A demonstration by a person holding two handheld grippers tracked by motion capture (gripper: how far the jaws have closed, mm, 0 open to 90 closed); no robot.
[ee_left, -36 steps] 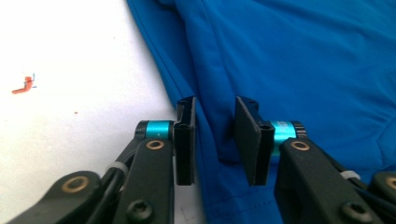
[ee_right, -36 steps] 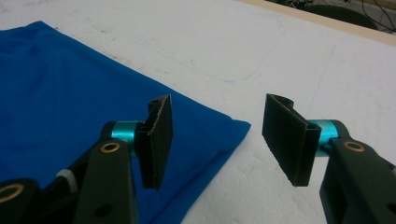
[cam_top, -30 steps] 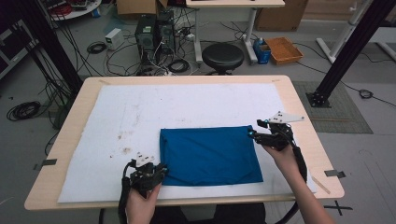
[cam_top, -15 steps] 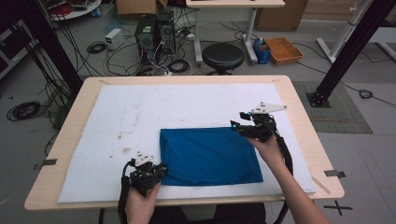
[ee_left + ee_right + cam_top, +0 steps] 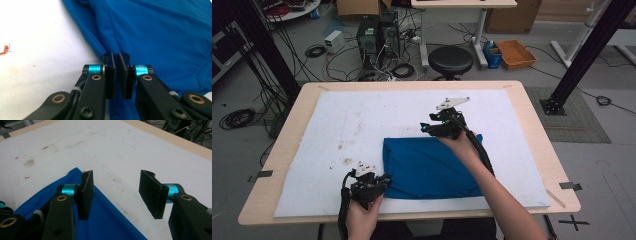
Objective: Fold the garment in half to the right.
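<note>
Up close, left gripper jaws pinching blue cloth

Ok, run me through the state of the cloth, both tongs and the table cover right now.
Blue cloth: folded flat, a rough rectangle.
Left tongs: jaws nearly shut at the cloth's near left edge; a grip on the fabric cannot be told.
Right tongs: open, empty, above the cloth's far edge.
White table cover: flat, stained.

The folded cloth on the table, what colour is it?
Plain blue cloth, clearest in the left gripper view.
</note>
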